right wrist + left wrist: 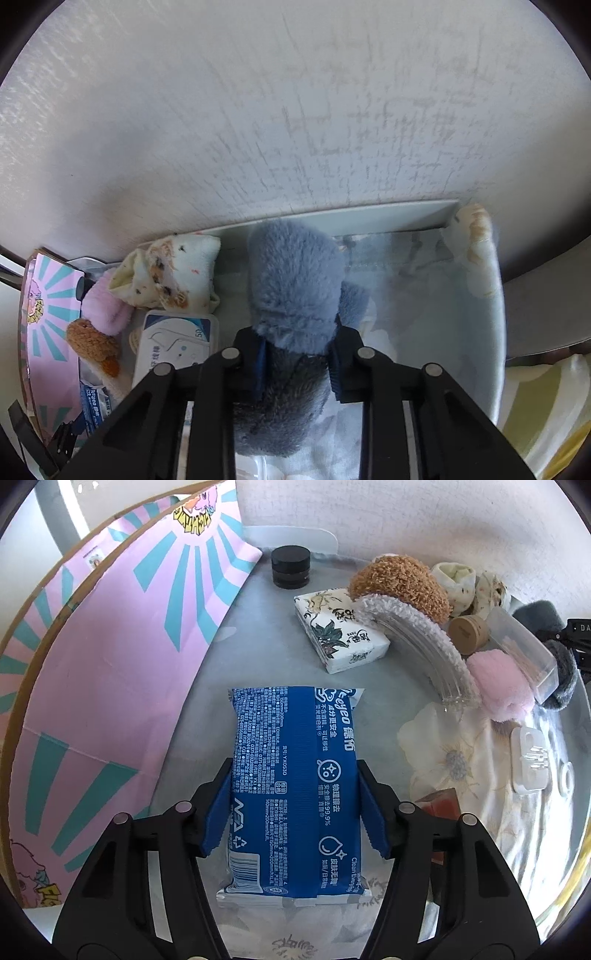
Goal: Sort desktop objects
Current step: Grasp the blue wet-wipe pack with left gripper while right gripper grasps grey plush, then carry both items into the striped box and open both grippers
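Blue wet-wipe pack [295,794] is sitting between the left gripper [295,812] fingers [216,812], which are clamping its long sides; it seems to be hanging just over the cloth-covered surface [280,657], beside the pink box [110,664]. Right gripper [295,362] is squeezing a grey-blue plush item [291,295] (sock or toy, cannot tell) near the wall, with patterned socks [173,273] and a floss-pick case [177,343] to its left. Judgement: keeping the pack level and gripped mid-length is mattering most, then lowering it by like items before letting go. Both grippers are pointing forward and angling downward, left one lower.
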The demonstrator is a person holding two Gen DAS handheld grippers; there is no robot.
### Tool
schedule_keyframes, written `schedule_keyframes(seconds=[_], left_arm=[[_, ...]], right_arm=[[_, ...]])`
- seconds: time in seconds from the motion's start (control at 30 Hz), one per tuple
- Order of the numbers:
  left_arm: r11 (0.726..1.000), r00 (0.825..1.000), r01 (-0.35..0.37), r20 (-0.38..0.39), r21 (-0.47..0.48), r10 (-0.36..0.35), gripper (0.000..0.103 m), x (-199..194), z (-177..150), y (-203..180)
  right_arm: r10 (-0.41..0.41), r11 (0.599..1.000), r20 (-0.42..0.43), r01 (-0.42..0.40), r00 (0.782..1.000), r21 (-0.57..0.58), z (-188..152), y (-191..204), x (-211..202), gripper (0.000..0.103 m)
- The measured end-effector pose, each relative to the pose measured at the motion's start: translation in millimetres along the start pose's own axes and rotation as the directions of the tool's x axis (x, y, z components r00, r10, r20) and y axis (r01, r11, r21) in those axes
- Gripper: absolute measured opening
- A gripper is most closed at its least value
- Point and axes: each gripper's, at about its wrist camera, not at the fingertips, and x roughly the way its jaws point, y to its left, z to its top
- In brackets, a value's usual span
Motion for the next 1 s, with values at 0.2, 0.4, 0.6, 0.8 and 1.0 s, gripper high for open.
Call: schedule_keyframes(seconds=[0.2,0.4,0.6,0.8,1.0], left_arm=[[0.999,1.0,0.02,0.009,0.04,-0.02,0.058,-21,6,0],[0.995,0.998,0.046,0.038,0.09,-0.049,0.058,-51,23,-4],[0.986,0.993,0.074,0.077,0.15,-0.086,0.058,-90,40,0],[0.978,0.988,0.092,0.105,0.185,-0.113,0.058,-115,62,15],[0.978,0.98,0.072,0.168,0.197,-0.106,0.058,-142,87,37]], right_arm=[[-0.015,1.0,0.045,0.016,0.999,-0.015,0,-2,-37,0.024],[-0.04,0.998,0.092,0.043,0.995,-0.037,1,0,-79,0.024],[-0.023,0.998,0.121,0.029,0.992,-0.052,10,17,-125,0.024],[0.009,0.995,0.145,0.004,0.989,-0.095,-4,59,-148,0.024],[0.031,0.987,0.153,-0.006,0.988,-0.164,-14,127,-128,0.024]])
